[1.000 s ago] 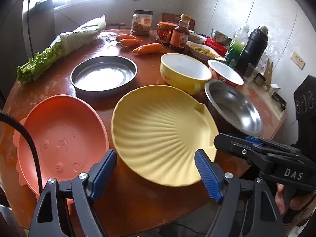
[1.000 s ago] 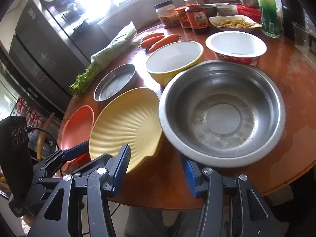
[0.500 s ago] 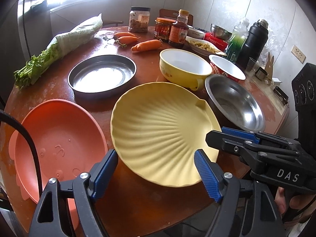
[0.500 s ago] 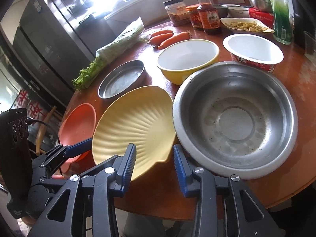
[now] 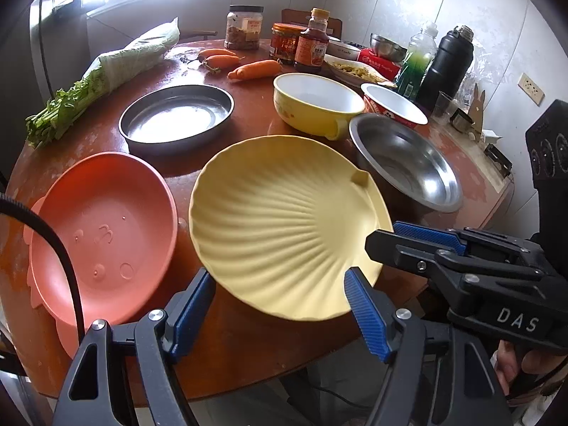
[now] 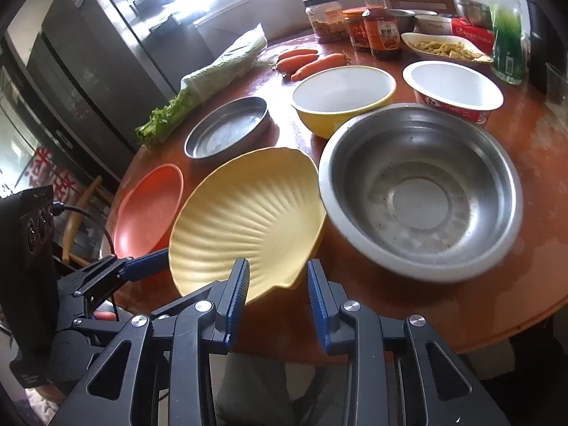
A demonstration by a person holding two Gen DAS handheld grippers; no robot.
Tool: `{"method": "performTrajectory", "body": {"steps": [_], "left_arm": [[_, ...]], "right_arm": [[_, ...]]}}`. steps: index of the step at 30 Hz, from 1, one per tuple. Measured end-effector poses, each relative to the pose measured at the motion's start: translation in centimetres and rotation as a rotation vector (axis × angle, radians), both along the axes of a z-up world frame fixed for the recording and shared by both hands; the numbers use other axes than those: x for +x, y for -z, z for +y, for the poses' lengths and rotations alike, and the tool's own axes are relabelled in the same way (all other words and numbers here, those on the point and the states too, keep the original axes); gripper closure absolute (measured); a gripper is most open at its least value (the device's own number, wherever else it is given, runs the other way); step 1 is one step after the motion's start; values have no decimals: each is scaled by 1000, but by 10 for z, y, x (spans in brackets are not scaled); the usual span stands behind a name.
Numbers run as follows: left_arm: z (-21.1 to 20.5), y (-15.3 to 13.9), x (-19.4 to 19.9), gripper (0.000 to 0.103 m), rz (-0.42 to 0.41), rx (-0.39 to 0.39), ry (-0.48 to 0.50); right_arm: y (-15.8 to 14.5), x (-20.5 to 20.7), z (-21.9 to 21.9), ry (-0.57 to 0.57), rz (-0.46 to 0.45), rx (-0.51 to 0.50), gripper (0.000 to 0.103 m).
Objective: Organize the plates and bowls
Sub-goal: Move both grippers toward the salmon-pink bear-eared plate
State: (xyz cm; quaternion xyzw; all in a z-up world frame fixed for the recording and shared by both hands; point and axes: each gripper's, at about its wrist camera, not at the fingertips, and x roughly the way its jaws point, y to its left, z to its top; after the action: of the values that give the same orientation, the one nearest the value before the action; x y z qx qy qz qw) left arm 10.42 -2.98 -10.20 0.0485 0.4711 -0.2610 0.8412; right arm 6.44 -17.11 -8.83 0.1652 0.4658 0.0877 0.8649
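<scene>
A pale yellow shell-shaped plate (image 5: 284,220) (image 6: 248,213) lies near the round table's front edge. My left gripper (image 5: 278,274) straddles its near rim with wide jaws that are closing; the pads stand clear of the rim. My right gripper (image 6: 277,262) is at the plate's hinged corner. Its jaws are narrow and closing, with the corner between them and a small gap at the right pad. An orange plate (image 5: 103,227) lies to the left, a steel bowl (image 6: 419,191) to the right. Behind are a steel pan (image 5: 177,113), a yellow bowl (image 5: 316,103) and a red-and-white bowl (image 5: 394,106).
At the back of the red-brown table (image 5: 248,355) lie bagged greens (image 5: 99,81) and carrots (image 5: 254,69). Jars and a sauce bottle (image 5: 312,46), a dish of food (image 6: 447,48), a green bottle (image 6: 507,35) and a black flask (image 5: 447,64) stand there too. A hand (image 5: 525,365) holds the right gripper.
The right gripper has shifted left, from in front of the steel bowl to the yellow plate's corner, and its jaws have narrowed a lot. The left gripper's jaws have narrowed slightly.
</scene>
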Motion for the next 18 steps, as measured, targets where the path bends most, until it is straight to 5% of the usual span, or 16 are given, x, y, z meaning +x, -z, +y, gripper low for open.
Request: {"method": "performTrajectory", "body": {"steps": [10,18], "left_arm": [[6,-8,-12,29,-76,57,-51],[41,-31,-29,28,-195,96,-136]], "right_arm": [[-13,-12,-3,19,-59,-2,71],[-34,-26,-4,65,-110,-75,48]]}}
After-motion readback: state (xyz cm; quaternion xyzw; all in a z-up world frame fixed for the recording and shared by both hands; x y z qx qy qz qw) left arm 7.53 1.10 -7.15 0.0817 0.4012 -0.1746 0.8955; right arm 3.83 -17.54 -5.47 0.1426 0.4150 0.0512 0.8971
